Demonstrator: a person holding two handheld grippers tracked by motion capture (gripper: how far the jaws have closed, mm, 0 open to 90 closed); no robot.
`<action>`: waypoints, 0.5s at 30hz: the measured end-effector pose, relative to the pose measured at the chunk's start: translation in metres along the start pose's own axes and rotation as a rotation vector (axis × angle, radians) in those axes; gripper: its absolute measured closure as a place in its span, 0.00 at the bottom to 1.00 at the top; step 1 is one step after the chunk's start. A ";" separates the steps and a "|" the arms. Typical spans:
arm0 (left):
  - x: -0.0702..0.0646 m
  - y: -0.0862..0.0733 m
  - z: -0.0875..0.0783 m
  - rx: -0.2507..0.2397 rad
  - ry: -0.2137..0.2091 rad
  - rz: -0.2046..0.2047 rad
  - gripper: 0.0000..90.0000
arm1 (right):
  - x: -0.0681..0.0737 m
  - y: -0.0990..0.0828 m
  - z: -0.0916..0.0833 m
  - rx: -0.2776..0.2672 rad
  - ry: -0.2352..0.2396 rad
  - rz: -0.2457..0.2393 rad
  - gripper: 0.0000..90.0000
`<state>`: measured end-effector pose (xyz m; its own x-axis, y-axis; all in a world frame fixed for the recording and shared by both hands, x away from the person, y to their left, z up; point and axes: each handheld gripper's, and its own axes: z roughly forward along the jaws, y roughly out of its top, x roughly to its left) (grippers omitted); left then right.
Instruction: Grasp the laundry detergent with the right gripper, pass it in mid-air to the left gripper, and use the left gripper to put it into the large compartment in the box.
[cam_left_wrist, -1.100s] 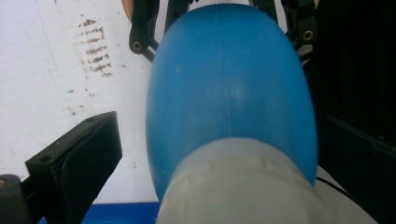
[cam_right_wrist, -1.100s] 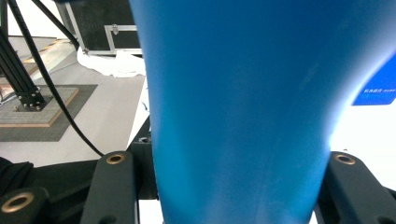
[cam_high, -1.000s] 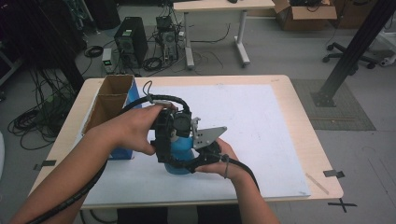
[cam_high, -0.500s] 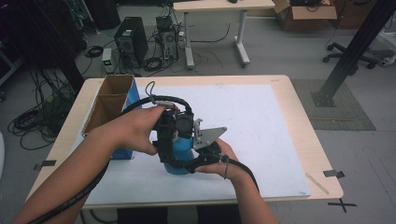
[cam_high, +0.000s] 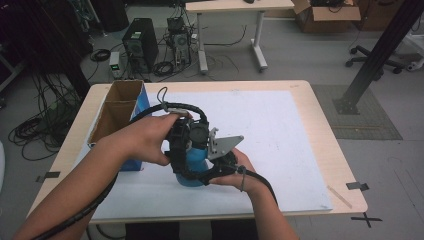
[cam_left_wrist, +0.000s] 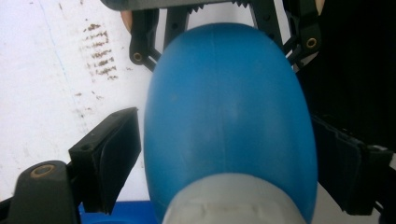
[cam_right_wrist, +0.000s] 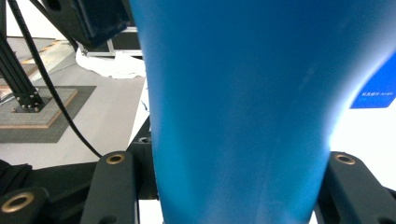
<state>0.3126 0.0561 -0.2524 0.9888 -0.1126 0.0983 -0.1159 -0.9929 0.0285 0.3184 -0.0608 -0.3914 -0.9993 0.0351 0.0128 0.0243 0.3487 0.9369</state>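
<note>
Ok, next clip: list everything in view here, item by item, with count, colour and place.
Blue rounded plastic bottle: one, blue with a pale band at one end, between both grippers at the table's near middle.
Open cardboard box: one, brown inside with blue sides, table's left.
White sheet: one, covering the tabletop.
Wooden table: one, light wood.
Left gripper: one, black, jaws set either side of the bottle, a gap showing on one side.
Right gripper: one, black with grey plate, jaws flanking the bottle.
</note>
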 end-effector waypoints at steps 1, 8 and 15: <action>0.000 0.001 0.000 0.004 0.004 0.001 0.18 | 0.000 0.000 0.000 -0.004 0.002 0.000 0.50; 0.000 0.001 -0.001 0.004 0.008 0.005 0.24 | 0.000 0.000 -0.001 -0.002 0.000 0.002 0.50; 0.000 0.001 -0.002 0.010 0.011 0.006 0.25 | 0.000 0.001 -0.001 -0.001 -0.004 0.002 0.50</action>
<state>0.3124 0.0553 -0.2505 0.9870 -0.1177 0.1094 -0.1204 -0.9926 0.0184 0.3186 -0.0617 -0.3899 -0.9991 0.0392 0.0133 0.0261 0.3474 0.9373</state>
